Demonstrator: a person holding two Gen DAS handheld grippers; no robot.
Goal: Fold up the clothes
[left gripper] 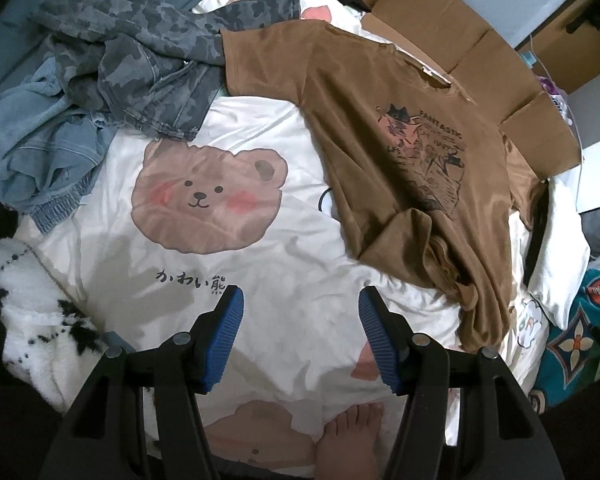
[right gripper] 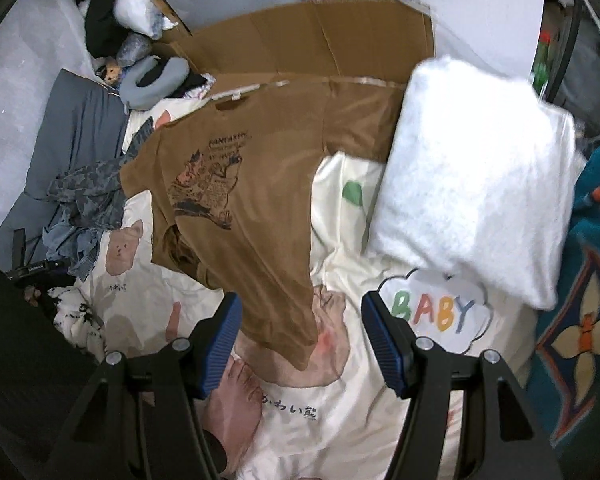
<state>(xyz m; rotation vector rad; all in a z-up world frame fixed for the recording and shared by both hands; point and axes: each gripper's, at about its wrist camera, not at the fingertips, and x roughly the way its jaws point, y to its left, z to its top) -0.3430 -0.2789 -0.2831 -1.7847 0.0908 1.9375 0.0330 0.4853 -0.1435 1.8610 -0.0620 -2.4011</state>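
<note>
So here's where I'm at: the brown tee [left gripper: 400,152] is lying print-up on the bed [left gripper: 284,280], mostly spread out but not neat. From the left tool [left gripper: 302,336] it sits ahead and off to the right, collar at the far end by the cardboard [left gripper: 480,52], hem end nearest me. From the right tool [right gripper: 300,340] it's ahead and a bit left, with the hem corner dangling right down between the jaws but not pinched. So the long axis runs roughly away from me, and I'd say the right tool is the nearer one. Both tools are wide open and holding nothing. The shirt's lower part is rucked up into a bunchy flap near the print, one sleeve out flat toward the camo pile [left gripper: 140,64]. Can't tell if that flap is a fold or just a mess.
</note>
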